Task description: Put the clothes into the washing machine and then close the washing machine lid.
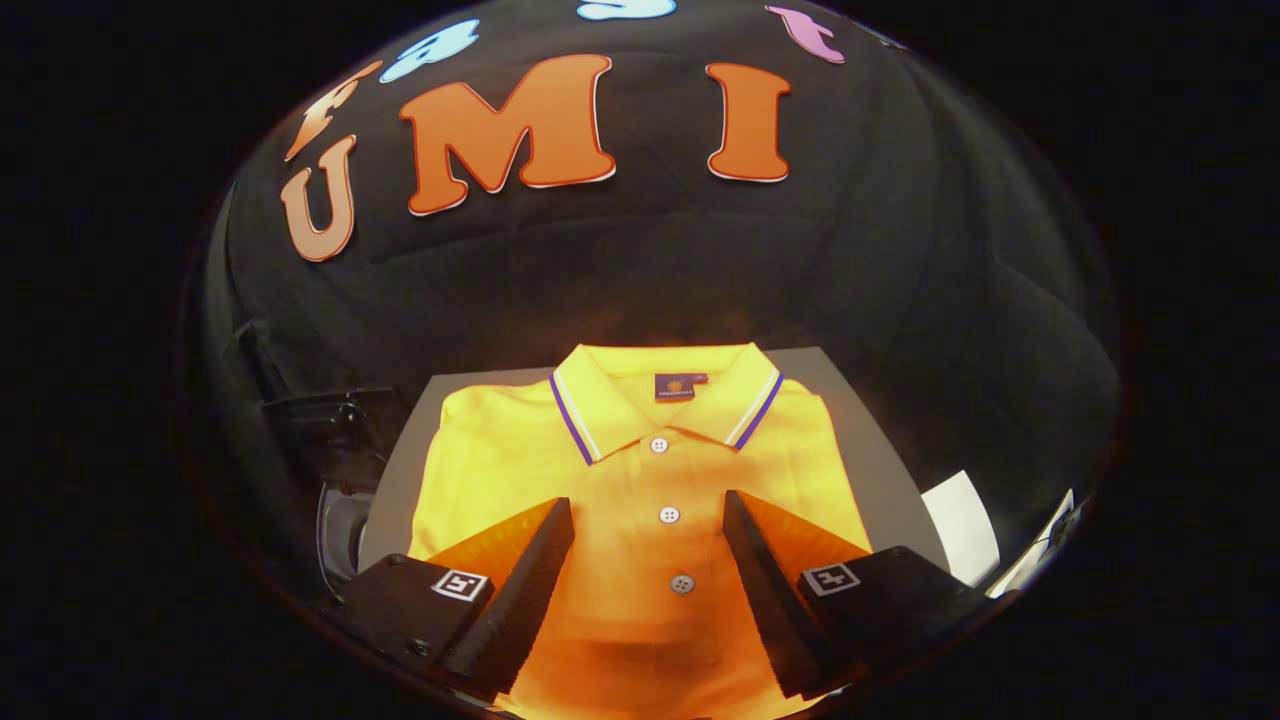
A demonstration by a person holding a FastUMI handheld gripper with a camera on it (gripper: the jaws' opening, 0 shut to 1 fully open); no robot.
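matt knit cloth polo shirt (640,480); smooth grey board (860,430)

The yellow shirt (640,500) is brightly lit from above, slightly overexposed. Surroundings are left dim. Straight edges are bowed by fisheye distortion.

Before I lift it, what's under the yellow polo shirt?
The folded yellow polo shirt lies on a grey surface, visible around its edges. Anything beneath its middle is covered. The gripper hovers open, fingers either side of the button placket.
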